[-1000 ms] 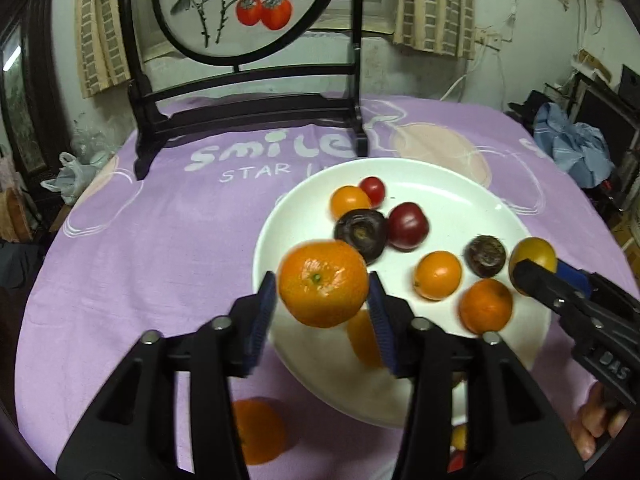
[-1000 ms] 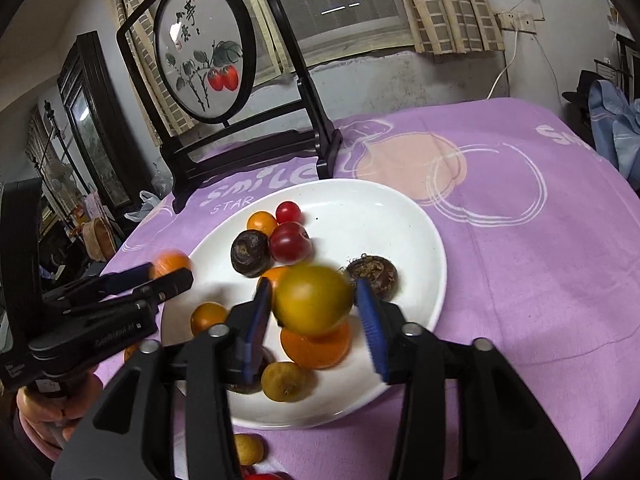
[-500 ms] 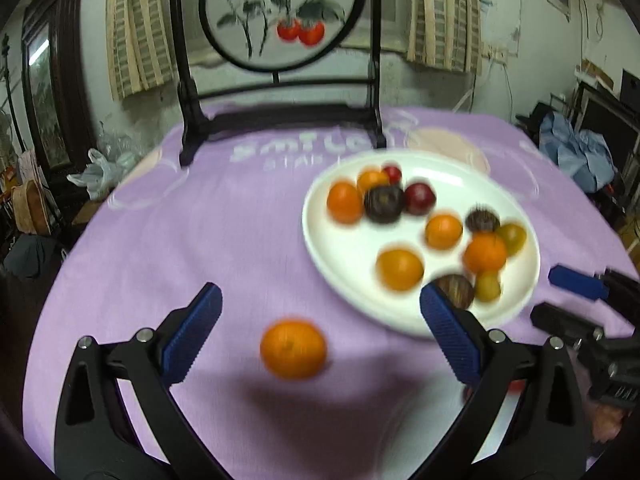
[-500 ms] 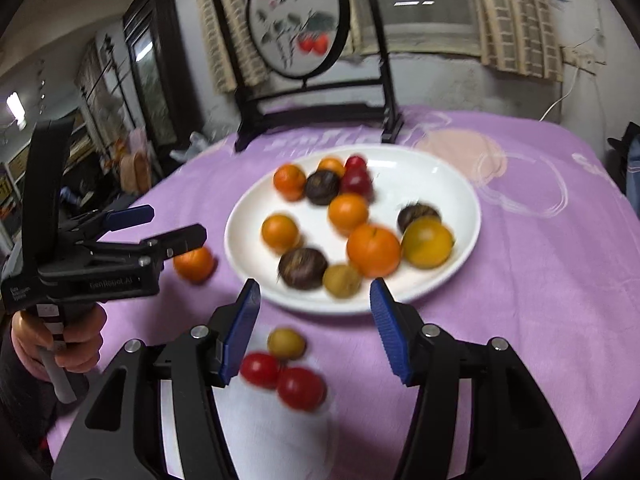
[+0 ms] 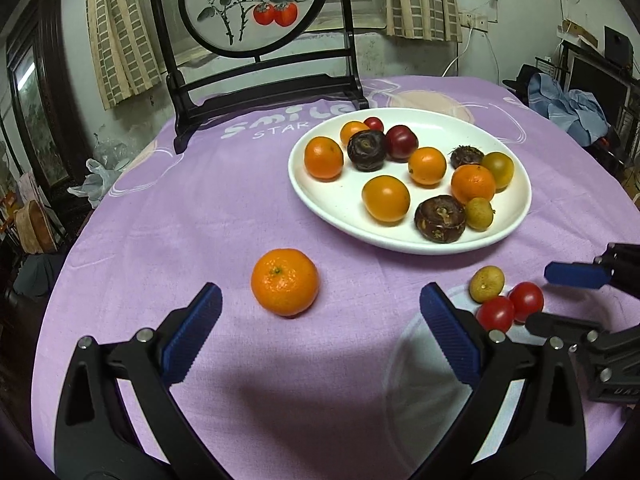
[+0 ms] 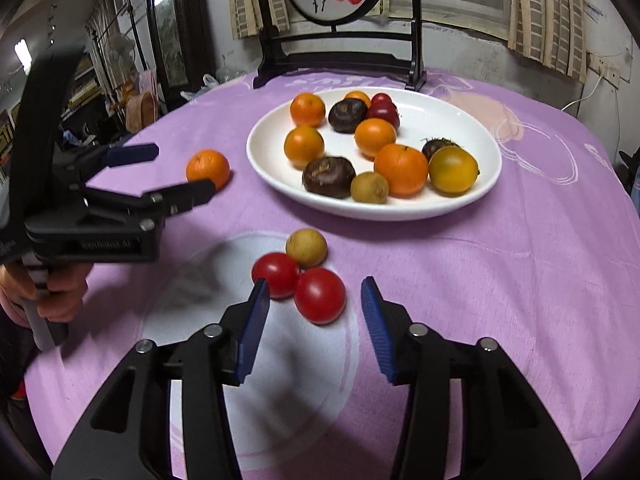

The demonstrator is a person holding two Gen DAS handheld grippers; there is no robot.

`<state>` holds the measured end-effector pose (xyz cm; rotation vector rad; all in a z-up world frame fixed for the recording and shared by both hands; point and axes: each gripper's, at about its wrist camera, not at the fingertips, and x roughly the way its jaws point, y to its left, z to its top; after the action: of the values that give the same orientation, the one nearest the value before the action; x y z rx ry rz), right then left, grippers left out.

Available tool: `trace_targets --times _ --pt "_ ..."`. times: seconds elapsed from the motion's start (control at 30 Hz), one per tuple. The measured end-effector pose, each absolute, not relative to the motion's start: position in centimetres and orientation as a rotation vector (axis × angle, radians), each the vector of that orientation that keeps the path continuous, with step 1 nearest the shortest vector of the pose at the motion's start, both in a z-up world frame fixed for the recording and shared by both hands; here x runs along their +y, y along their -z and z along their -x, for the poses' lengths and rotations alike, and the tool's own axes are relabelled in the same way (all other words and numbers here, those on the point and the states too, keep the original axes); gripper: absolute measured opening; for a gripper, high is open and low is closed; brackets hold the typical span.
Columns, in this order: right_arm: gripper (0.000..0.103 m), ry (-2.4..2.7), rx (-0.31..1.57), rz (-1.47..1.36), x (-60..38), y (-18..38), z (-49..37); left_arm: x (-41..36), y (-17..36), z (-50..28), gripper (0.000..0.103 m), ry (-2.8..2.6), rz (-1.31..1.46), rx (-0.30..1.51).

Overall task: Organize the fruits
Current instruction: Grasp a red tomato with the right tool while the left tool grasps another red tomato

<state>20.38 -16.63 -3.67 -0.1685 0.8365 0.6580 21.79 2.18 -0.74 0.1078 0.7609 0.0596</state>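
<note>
Your left gripper (image 5: pixel 320 320) gapes wide and empty, a lone tangerine (image 5: pixel 285 282) on the tablecloth (image 5: pixel 200 208) between its fingers. Your right gripper (image 6: pixel 314 316) is half open, empty, around a cherry tomato (image 6: pixel 320 295). Beyond, mid-table, the white plate (image 6: pixel 472 200) holds the other fruit.

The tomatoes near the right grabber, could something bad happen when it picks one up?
Maybe. The two red tomatoes touch each other and the small yellow-green fruit, so the open right gripper closing on one could send the others rolling across the cloth. Squeezing hard might squash soft tomato skin. The orange before the open left gripper could also roll.
</note>
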Motion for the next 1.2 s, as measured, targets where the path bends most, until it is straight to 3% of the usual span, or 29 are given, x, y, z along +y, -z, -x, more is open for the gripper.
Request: trace_targets --times 0.53,0.73,0.97,1.07,1.13,1.2 --pt "0.039 -0.647 0.838 0.227 -15.8 4.7 -20.6 2.3 0.7 -22.0 0.101 -0.068 -0.093 0.766" --pt "0.029 -0.632 0.838 0.251 -15.7 4.6 -20.7 2.4 0.7 -21.9 0.101 -0.069 -0.087 0.767" --pt "0.029 -0.61 0.791 0.023 -19.4 1.6 -21.8 1.1 1.0 -21.3 0.1 0.076 -0.061 0.807" --pt "0.029 -0.58 0.778 -0.008 -20.2 1.1 -22.0 -1.1 1.5 -20.6 0.09 0.183 -0.094 0.829" --pt "0.029 -0.581 0.783 -0.019 -20.3 1.1 -22.0 -2.8 1.9 -20.4 0.074 0.219 -0.139 0.841" --pt "0.029 -0.585 0.783 -0.015 -20.1 1.1 -21.9 -4.1 2.4 -20.3 0.067 0.237 -0.162 0.853"
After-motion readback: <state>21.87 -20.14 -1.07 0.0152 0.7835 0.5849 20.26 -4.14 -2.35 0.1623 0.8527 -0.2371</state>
